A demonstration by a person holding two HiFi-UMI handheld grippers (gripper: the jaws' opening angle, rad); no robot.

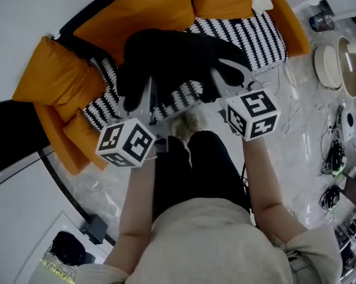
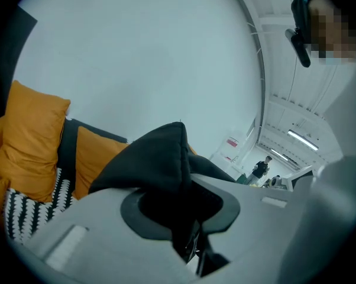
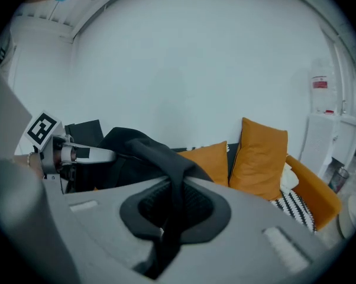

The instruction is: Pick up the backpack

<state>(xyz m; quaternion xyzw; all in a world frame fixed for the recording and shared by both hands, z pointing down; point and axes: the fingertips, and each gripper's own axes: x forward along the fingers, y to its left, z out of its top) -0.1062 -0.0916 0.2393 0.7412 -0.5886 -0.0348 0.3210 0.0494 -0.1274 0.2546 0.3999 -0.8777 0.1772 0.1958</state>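
Far left: plump orange fabric cushion [image 1: 54, 76] on orange sofa with black-and-white patterned seat [image 1: 258, 34]. Left tool [image 2: 187, 215] clenched on thick fold of soft black fabric backpack [image 1: 172, 58]. Backpack held up over sofa seat, slung between both tools, in front of person's body. Right tool [image 3: 172, 209] pinched almost fully closed on narrow black strap of same backpack. Far right: round cream plates [image 1: 330, 67] near frame edge.
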